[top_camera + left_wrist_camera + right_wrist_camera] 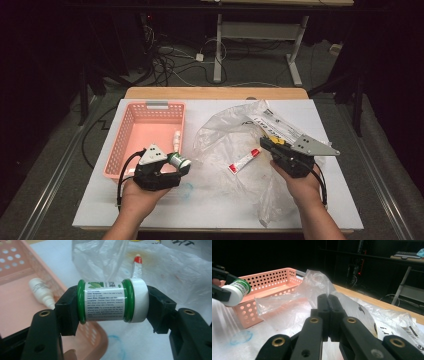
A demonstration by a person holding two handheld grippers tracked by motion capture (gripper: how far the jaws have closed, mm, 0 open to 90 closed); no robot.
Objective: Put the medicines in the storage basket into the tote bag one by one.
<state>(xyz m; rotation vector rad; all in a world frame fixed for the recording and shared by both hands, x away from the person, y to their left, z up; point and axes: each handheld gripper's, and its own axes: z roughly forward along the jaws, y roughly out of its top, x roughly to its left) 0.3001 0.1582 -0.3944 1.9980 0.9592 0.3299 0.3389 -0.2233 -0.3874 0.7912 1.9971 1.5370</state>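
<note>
A: Left gripper clamps the green-banded jar end to end, base on one jaw, white cap on the other; jar hangs just beside the near right corner of the pink basket.

B: Keep it level; clear the rim, then lower it beside the small white bottle before easing the jaws.

A: Right gripper is fully closed, pinching the plastic bag; best it holds steady; red-capped tube lies on the bag.

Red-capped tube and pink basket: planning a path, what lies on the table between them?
In the high view, crumpled clear plastic bag lies between the red-capped tube and the pink basket.
</note>
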